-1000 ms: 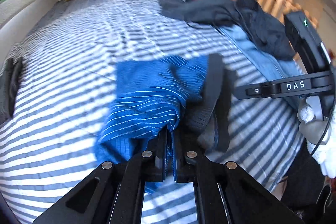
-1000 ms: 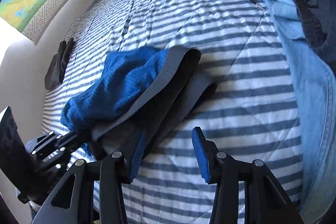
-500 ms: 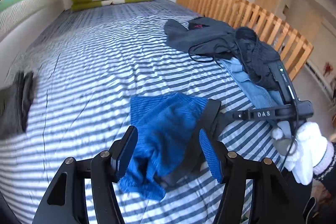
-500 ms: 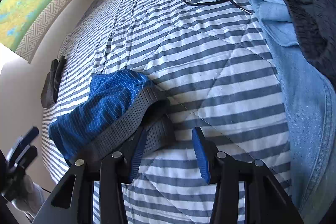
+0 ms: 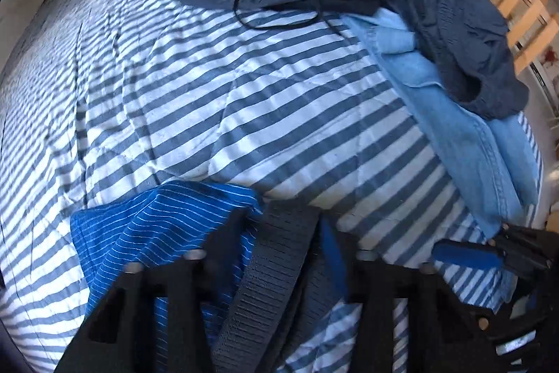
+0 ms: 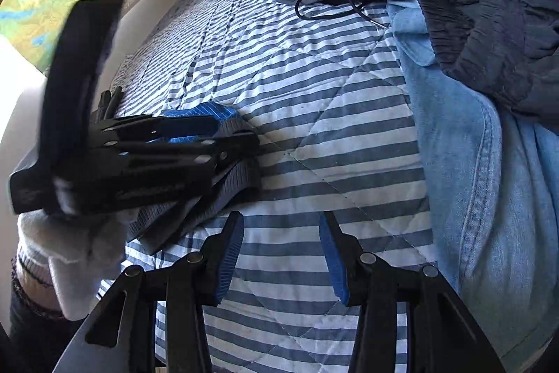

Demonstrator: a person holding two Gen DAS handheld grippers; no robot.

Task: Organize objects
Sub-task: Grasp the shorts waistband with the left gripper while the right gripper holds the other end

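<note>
Fingers of the left gripper [image 5: 279,254] are spreading wide around the blue pinstriped shorts [image 5: 157,226] and their ribbed grey waistband [image 5: 276,271] (blurred, so contact is unclear). Right gripper [image 6: 283,254] is hovering open, holding nothing, over the quilted striped bedspread [image 6: 314,128]; crumpled denim [image 6: 471,180] is lying beside it.

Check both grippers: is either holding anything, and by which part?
Nothing held. The right gripper is open over the bedspread; the left gripper, open, straddles the grey waistband of the blue garment.
</note>
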